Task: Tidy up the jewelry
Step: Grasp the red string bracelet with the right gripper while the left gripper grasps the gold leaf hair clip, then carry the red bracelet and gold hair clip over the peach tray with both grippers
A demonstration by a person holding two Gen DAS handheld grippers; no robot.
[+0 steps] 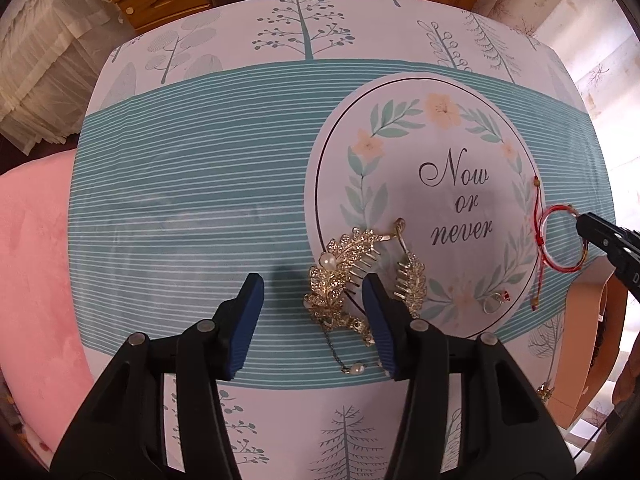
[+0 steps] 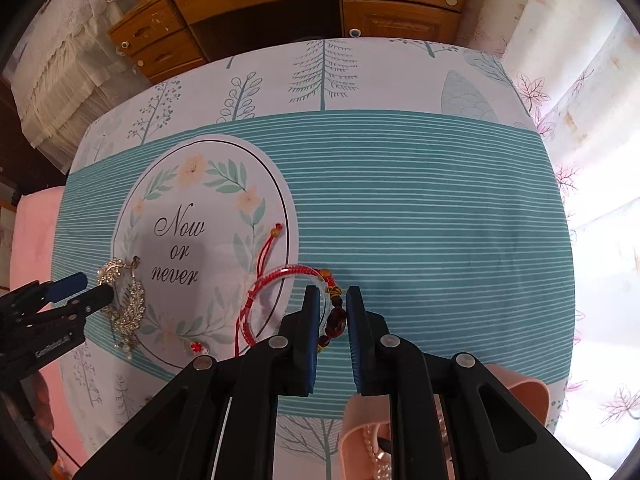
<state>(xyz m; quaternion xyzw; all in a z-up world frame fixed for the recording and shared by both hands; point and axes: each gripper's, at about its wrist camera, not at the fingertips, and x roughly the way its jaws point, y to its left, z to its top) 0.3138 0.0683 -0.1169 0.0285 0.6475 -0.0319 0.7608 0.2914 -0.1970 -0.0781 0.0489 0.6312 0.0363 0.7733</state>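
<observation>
Your right gripper (image 2: 333, 300) is pinching the beaded side of the red bracelet (image 2: 280, 276), which lies flat near the front edge of the table (image 2: 440, 208), its two loose strings pointing toward the back edge. Your left gripper (image 1: 312, 292) is spread wide and holds nothing. The gold hair clip (image 1: 348, 276) lies under its right finger, long way running front to back.

Home bedroom/living rm. Wooden drawer unit (image 2: 168, 36) w/ knobs sitting upper left of right-wrist frame; lace curtain (image 1: 44, 80) hanging far left; printed tablecloth (image 2: 420, 208) covering table, centre; pink bedding (image 1: 36, 280) lying lower left.
</observation>
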